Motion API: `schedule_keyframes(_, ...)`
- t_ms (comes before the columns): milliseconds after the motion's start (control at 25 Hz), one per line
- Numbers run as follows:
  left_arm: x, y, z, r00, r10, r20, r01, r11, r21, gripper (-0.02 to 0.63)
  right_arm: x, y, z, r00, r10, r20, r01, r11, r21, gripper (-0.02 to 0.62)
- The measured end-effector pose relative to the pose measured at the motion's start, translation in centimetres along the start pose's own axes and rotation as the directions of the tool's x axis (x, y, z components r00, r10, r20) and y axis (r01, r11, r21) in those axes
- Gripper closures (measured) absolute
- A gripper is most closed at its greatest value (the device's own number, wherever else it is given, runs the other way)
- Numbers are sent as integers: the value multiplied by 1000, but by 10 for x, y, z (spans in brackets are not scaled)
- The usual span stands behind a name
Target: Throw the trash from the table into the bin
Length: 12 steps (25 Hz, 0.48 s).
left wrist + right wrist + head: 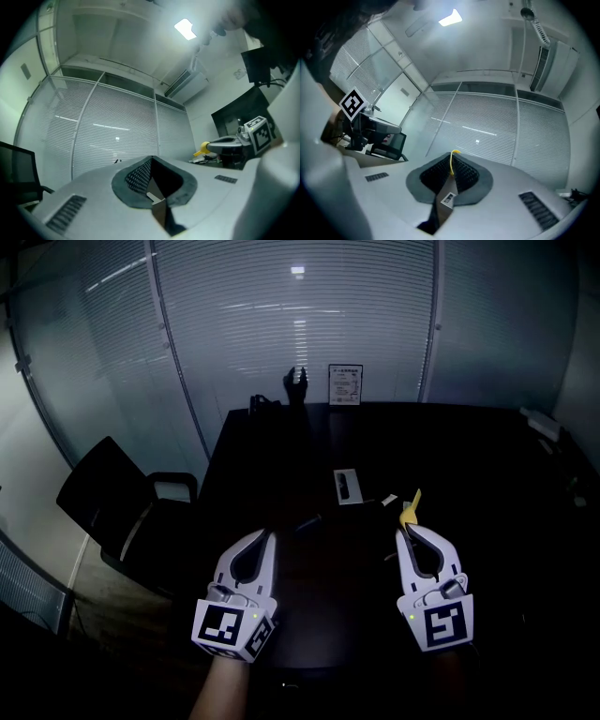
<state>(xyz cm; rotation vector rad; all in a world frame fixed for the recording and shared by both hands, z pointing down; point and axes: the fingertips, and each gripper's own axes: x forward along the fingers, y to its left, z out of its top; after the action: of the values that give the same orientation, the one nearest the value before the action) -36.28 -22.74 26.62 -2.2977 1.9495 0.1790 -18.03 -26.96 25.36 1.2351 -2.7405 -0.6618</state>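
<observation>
- Yellow scrap (411,507) sticks up from your right gripper (409,531), pinched at the jaw tips above the table (487,456).
- Thin hold; a fast swing could drop it. Your left gripper (269,536) is closed, empty.

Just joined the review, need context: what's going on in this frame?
A person stands at a dark table with a hand-held gripper in each hand. The right hand-held gripper is shut on a thin yellow scrap, held above the table. The left hand-held gripper is shut and empty. A small white tray and a dark item lie on the table. No bin shows in any view.
</observation>
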Motion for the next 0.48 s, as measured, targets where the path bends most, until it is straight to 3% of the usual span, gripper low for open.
schedule_keyframes(480, 10, -102, 4, 999, -53, 7, 53, 999, 3, 606, -95, -79, -6, 991, -131, 20, 131, 991, 3, 580)
